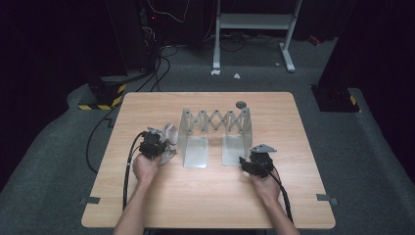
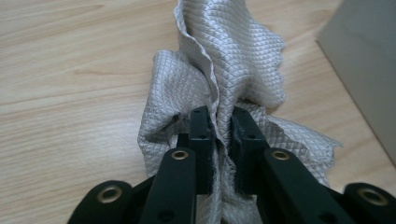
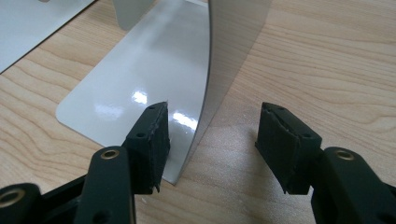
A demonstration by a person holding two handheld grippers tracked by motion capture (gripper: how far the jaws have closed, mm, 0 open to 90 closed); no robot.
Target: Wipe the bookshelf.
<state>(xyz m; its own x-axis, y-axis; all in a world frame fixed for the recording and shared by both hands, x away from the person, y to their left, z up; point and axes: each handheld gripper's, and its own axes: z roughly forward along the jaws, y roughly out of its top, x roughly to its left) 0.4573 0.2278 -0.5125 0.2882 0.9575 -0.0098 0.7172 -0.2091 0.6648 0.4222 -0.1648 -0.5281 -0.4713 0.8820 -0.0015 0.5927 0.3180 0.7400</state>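
Clearly, left gripper (image 2: 219, 123) pinches a grey, diamond-quilted, crumpled cloth (image 2: 233, 60).

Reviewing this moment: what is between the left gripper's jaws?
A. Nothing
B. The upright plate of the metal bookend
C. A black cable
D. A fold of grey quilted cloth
D: in the left gripper view the left gripper has its jaws closed on a bunched fold of the grey cloth, which rises between the pads.
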